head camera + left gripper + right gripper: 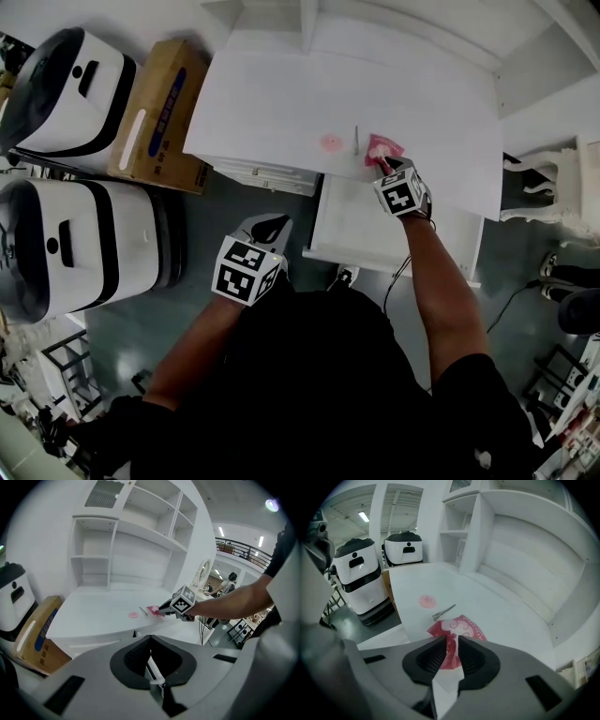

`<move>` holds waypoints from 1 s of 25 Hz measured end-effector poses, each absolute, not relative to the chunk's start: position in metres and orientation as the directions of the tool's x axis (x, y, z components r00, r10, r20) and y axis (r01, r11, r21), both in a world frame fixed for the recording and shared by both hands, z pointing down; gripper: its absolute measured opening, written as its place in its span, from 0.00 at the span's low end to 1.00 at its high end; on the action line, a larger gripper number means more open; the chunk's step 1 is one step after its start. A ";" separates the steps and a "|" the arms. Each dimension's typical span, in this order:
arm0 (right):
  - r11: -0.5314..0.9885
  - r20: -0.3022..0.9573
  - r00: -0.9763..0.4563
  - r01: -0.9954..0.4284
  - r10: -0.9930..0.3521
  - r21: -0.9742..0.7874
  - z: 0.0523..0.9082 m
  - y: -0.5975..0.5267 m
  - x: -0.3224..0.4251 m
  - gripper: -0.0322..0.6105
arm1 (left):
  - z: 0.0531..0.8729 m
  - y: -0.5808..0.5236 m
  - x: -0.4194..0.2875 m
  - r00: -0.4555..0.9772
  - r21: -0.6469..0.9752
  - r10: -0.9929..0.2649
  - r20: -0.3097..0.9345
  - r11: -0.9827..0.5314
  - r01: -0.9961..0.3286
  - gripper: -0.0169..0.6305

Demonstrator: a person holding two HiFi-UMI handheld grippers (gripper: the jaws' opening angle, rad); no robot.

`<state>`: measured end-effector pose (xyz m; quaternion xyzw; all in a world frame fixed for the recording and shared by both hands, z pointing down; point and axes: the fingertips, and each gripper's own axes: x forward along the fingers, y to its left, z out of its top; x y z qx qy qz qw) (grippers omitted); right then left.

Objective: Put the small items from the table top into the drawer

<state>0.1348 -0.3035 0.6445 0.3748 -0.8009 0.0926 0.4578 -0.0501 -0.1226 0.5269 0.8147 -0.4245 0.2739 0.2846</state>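
- The left hand-held gripper [270, 228] hangs close to the person's body, off the front edge of the tabletop [272, 103] and above the grey floor. Its jaws are pressed together with nothing between them.
- Just beyond it and to the right, the white drawer [352, 234] stands pulled out under the tabletop's front edge. No items can be made out in the part of it that shows.
- The right hand-held gripper [451, 641] reaches over the open drawer to the tabletop's front edge. Its jaws are drawn in to a narrow gap, pinching the near edge of the pink packet [464, 627].
- The pink packet lies flat on the tabletop.
- A slim metal hair clip [443, 612] lies just beyond the packet, apart from it.
- A small pink round disc [427, 601] sits a little past the clip.
- White shelves [520, 531] rise at the tabletop's far edge.
- On the floor to the left stand a cardboard box [159, 112] and two white machines [80, 239].
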 end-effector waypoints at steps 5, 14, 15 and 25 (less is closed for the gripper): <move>0.701 0.822 -0.244 -0.672 -0.514 0.239 0.653 -0.306 0.137 0.15 | 0.526 -0.122 -0.060 0.485 0.234 -0.542 0.686 -0.467 -0.853 0.04; 0.687 0.811 -0.231 -0.678 -0.537 0.262 0.649 -0.305 0.136 0.10 | 0.527 -0.119 -0.078 0.476 0.247 -0.557 0.681 -0.437 -0.865 0.04; 0.684 0.808 -0.234 -0.681 -0.541 0.261 0.647 -0.304 0.136 0.10 | 0.526 -0.118 -0.078 0.478 0.249 -0.557 0.679 -0.437 -0.864 0.04; 0.638 0.748 -0.287 -0.735 -0.598 0.229 0.605 -0.281 0.142 0.09 | 0.524 -0.117 -0.073 0.508 0.260 -0.555 0.658 -0.465 -0.846 0.04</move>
